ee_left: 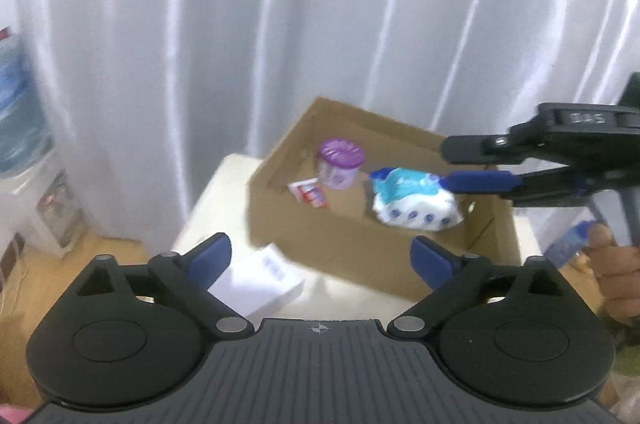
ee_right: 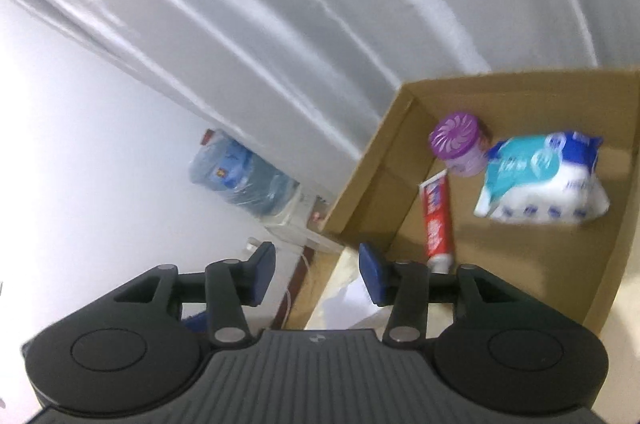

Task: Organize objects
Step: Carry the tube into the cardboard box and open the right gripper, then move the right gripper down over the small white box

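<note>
Three things lie inside the cardboard box (ee_left: 320, 224) ahead of the left gripper (ee_left: 321, 256): a tissue pack (ee_left: 416, 202), a purple-lidded jar (ee_left: 341, 162) and a toothpaste tube (ee_left: 310, 194). The left gripper has its jaws spread wide with nothing between them. The right gripper (ee_right: 316, 272) stands partly spread and also empty; the box is ahead of it to the right, the tube (ee_right: 436, 220) nearest its right finger. A white box (ee_left: 260, 276) lies just beyond the left gripper's left finger.

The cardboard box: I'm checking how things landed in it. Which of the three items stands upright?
The purple-lidded jar, lid up near the back corner of the cardboard box. The toothpaste tube lies flat, and the tissue pack rests on its side.
</note>
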